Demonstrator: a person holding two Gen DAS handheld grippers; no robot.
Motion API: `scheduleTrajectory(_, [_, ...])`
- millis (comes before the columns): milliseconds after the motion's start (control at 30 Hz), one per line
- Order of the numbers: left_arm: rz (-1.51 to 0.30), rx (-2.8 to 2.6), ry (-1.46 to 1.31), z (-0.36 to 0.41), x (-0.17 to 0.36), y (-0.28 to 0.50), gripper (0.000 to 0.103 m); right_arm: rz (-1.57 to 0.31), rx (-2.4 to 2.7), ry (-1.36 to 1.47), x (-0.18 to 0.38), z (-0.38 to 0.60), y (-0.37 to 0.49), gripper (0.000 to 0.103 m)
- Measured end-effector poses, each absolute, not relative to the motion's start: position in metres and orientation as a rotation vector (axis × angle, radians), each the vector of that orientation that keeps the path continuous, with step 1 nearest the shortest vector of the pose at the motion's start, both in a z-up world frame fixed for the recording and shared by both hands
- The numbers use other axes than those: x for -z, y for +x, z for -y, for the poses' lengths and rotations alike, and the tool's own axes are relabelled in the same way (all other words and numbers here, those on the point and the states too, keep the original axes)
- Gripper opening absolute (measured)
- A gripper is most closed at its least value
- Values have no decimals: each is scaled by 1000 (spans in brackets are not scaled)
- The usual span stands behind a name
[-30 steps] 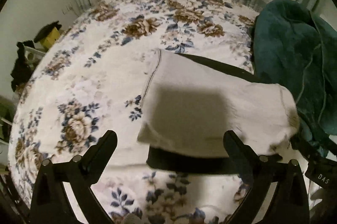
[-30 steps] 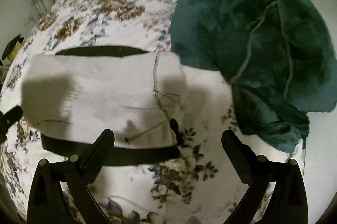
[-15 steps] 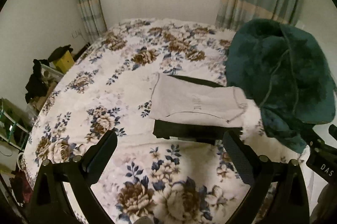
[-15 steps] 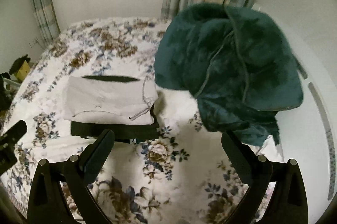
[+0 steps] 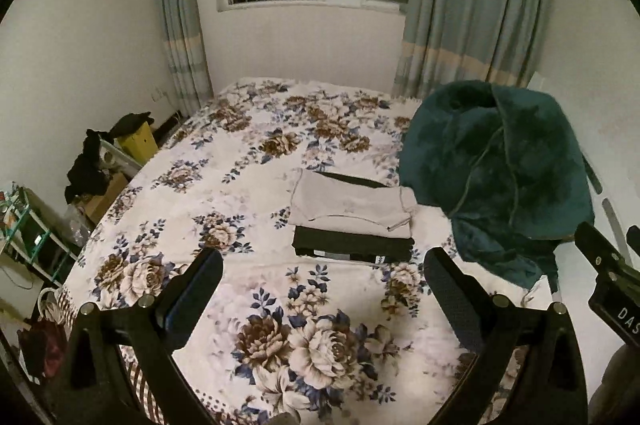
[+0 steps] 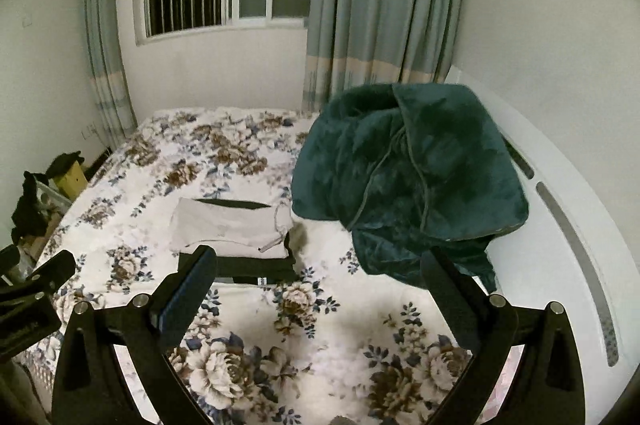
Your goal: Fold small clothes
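Note:
A folded beige garment (image 5: 348, 209) lies on top of a folded black garment (image 5: 352, 247) on the floral bed; the stack also shows in the right wrist view, beige (image 6: 228, 225) over black (image 6: 248, 267). My left gripper (image 5: 322, 277) is open and empty, held well back from the stack and above the bed. My right gripper (image 6: 316, 281) is open and empty, also pulled back, with the stack ahead to its left. The right gripper's body shows at the right edge of the left wrist view (image 5: 608, 273).
A dark green plush blanket (image 5: 496, 169) is heaped at the right of the stack, against the white headboard (image 6: 560, 201). The floral bedspread (image 5: 248, 161) covers the bed. Cluttered shelves and boxes (image 5: 96, 165) stand left of the bed. Curtains and a barred window are behind.
Both grippers have pulled back and up from the folded stack, which now looks much smaller and farther. The stack itself has stayed put.

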State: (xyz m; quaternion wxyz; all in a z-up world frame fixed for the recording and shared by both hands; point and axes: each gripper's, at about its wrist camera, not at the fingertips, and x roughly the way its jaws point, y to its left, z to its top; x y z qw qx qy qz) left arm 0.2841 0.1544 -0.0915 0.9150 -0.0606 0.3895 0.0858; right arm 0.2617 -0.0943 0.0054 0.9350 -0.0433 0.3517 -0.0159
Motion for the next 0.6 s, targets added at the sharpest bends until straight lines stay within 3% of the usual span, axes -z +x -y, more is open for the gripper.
scheduleTrajectory(600, [-694, -201, -98, -120, 35, 214, 103, -618, -44, -82, -75, 126, 177, 103])
